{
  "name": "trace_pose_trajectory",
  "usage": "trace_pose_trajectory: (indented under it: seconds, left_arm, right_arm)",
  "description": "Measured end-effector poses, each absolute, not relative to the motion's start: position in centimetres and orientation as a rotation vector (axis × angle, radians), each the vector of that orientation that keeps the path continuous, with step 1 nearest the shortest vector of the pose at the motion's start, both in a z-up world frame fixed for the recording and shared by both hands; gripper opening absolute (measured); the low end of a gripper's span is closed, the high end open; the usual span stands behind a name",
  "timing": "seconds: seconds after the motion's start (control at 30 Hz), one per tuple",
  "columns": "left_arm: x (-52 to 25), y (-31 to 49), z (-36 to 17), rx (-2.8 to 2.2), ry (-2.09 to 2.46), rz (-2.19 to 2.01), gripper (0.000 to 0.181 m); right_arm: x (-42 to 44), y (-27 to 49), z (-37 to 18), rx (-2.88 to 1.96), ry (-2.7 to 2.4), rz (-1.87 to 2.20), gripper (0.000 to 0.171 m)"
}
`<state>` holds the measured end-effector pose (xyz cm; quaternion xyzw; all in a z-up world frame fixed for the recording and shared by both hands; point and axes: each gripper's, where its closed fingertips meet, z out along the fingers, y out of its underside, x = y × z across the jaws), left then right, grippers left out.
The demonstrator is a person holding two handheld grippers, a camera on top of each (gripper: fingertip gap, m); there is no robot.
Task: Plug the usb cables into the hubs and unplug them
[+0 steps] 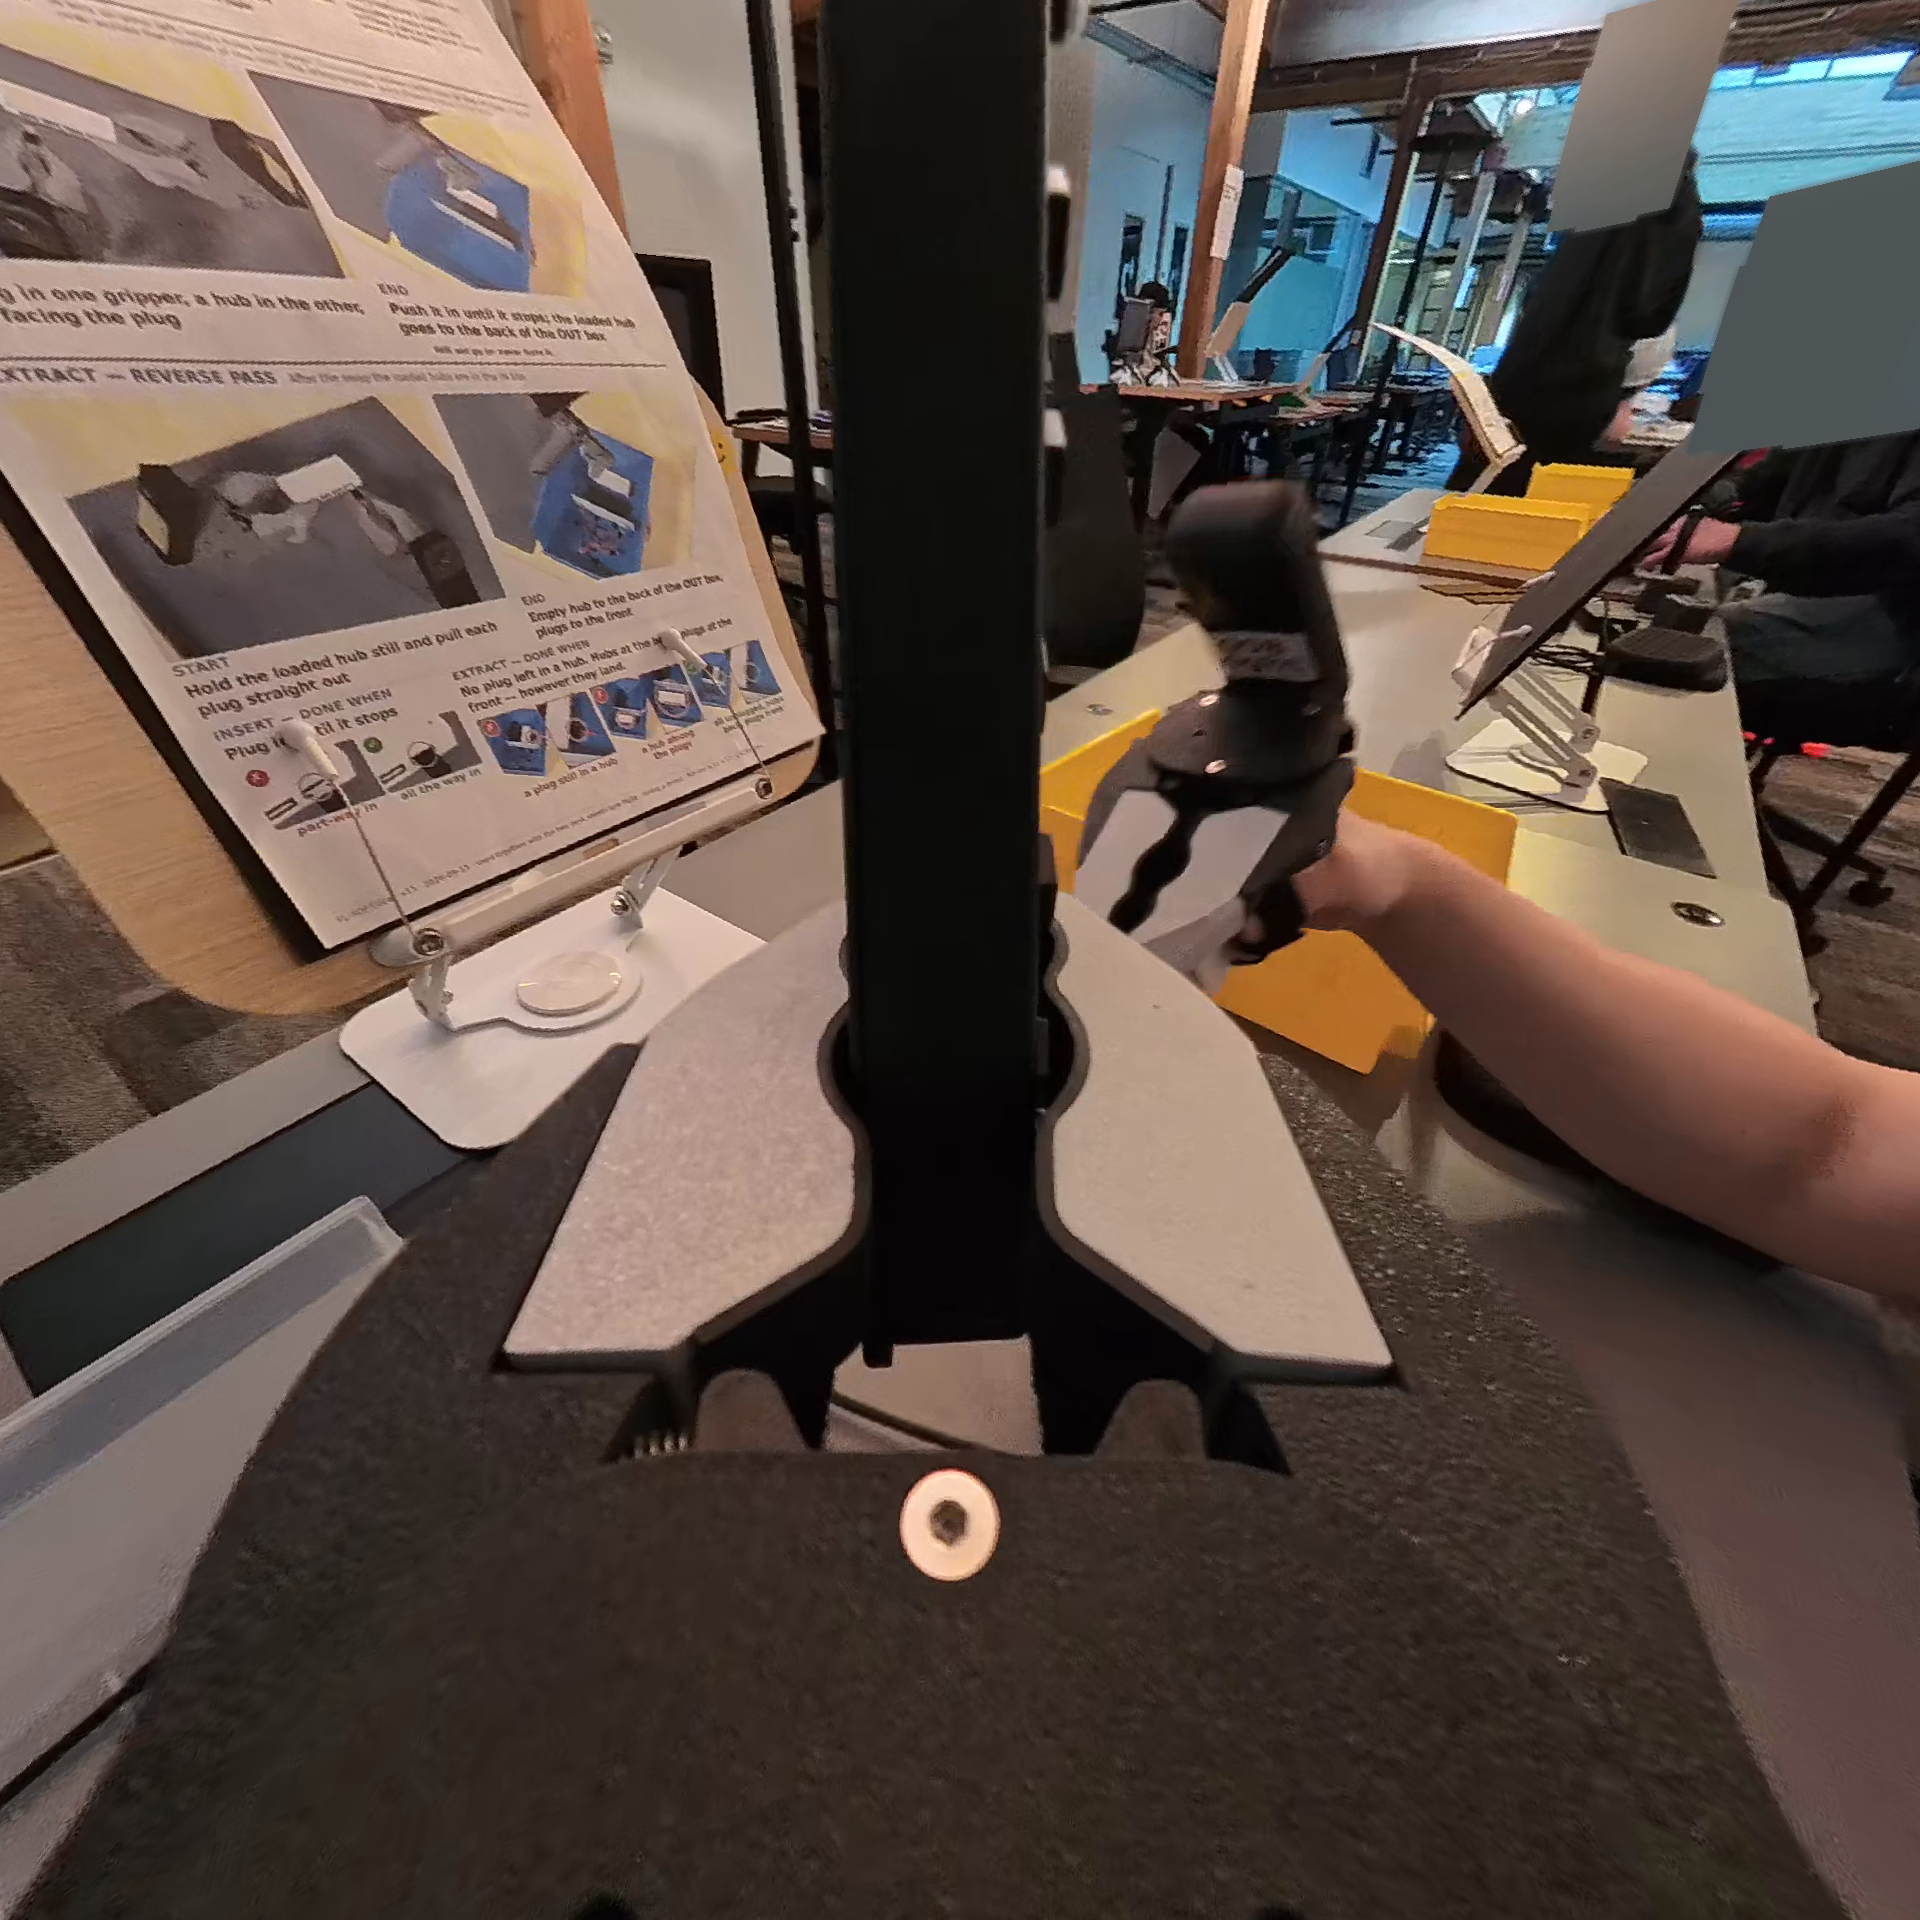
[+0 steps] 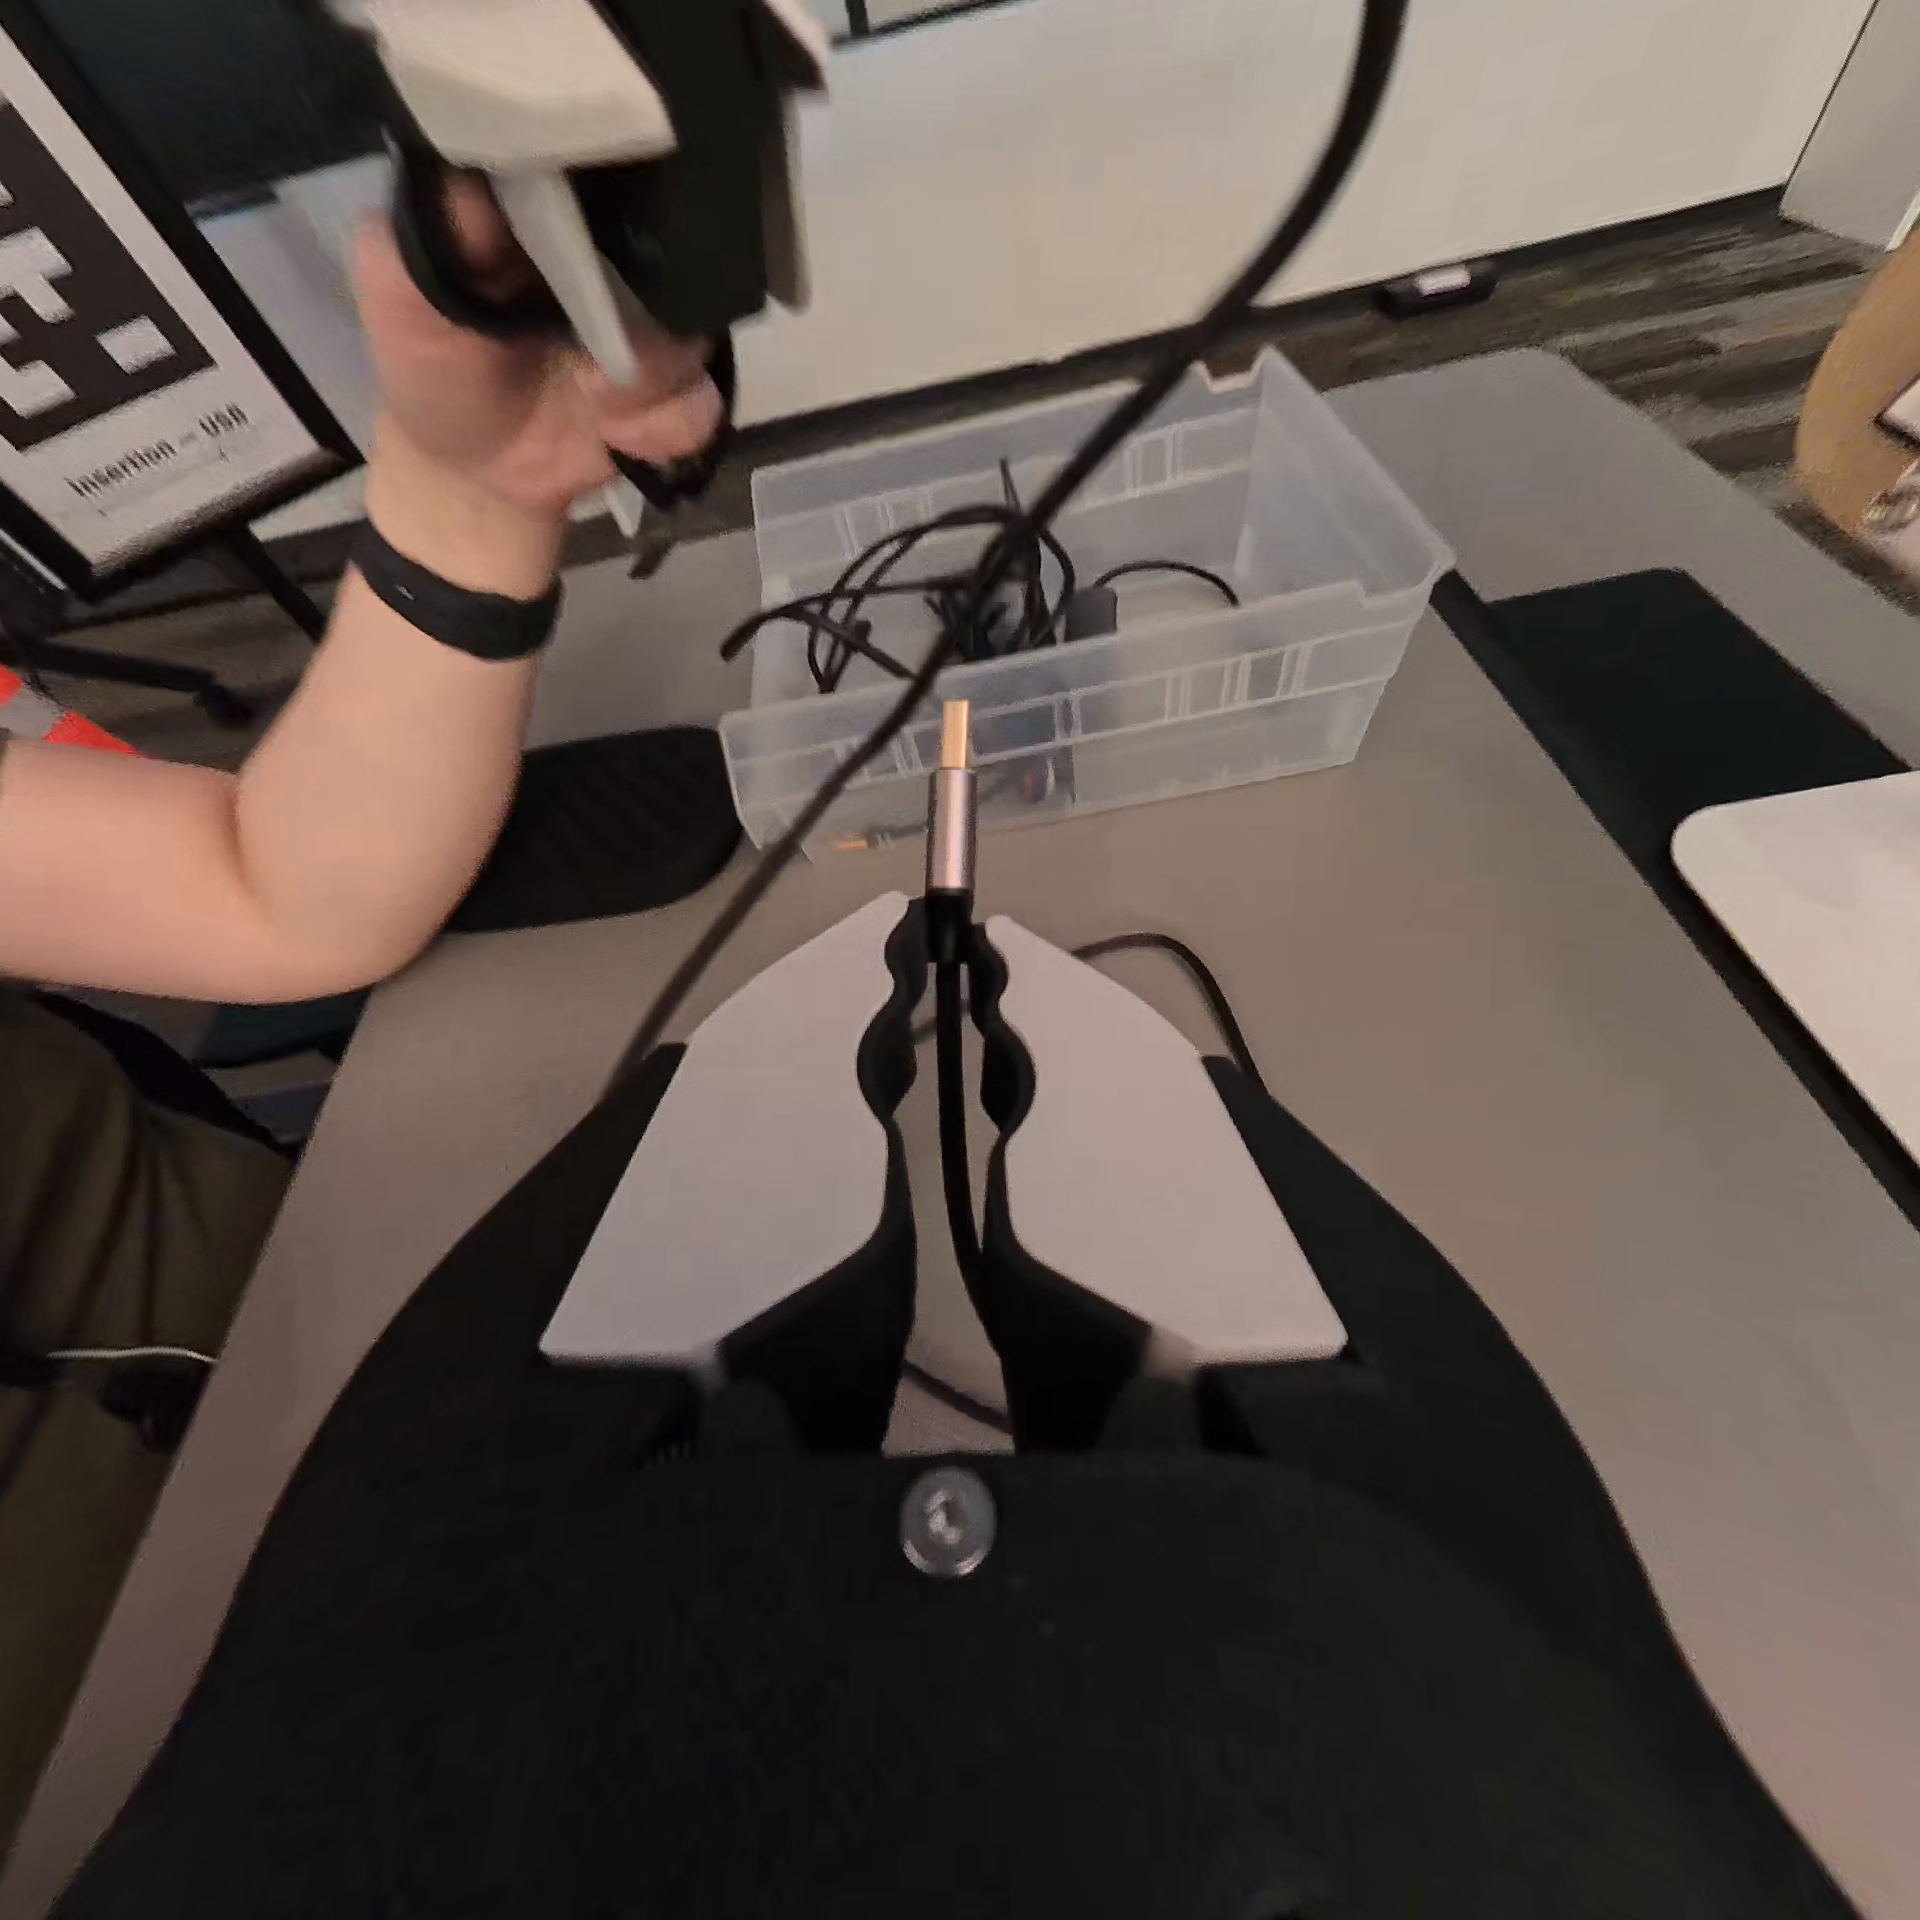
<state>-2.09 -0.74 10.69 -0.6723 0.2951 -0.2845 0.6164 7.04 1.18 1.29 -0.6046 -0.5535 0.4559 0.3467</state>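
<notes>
Black claw (image 2: 948,920) bodies, pale grey finger plates (image 2: 764,1164), silver screw (image 2: 947,1524); black wristband (image 2: 457,613).

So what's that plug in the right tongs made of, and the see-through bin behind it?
The plug looks like metal: a brushed silver-grey sleeve with a gold-coloured tip, though the sleeve could be coated plastic. Its cable seems matte black, possibly braided. The bin appears to be clear, slightly frosted plastic, since the cables inside show through its walls.

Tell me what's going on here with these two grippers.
A person holds a gripper in each hand. The left gripper is clamped on a long black hub held upright. The right gripper is shut on a cable just behind its plug, which points toward a clear bin of tangled cables. Plug and hub are apart, not yet joined.
</notes>
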Motion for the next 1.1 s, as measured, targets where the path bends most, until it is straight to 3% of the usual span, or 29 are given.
trace_pose_trajectory:
  seconds: [0.4,0.57,0.8,1.1]
  left_arm:
    - [0.4,0.7,11.8,-1.438,0.576,-0.663,0.027]
    - [0.7,0.9,12.2,-1.420,0.555,-0.588,0.029]
    - [1.3,0.3,12.7,-1.401,0.589,-0.528,0.029]
    - [1.4,-0.4,13.3,-1.368,0.611,-0.520,0.029]
  right_arm:
    - [9.0,-4.9,12.3,-1.312,-1.178,1.735,0.007]
    - [10.5,-9.6,13.4,-1.036,-1.408,1.986,0.007]
    - [13.9,-14.5,12.8,-0.676,-1.724,2.002,0.008]
    - [13.6,-13.8,13.0,-0.743,-1.687,2.004,0.008]
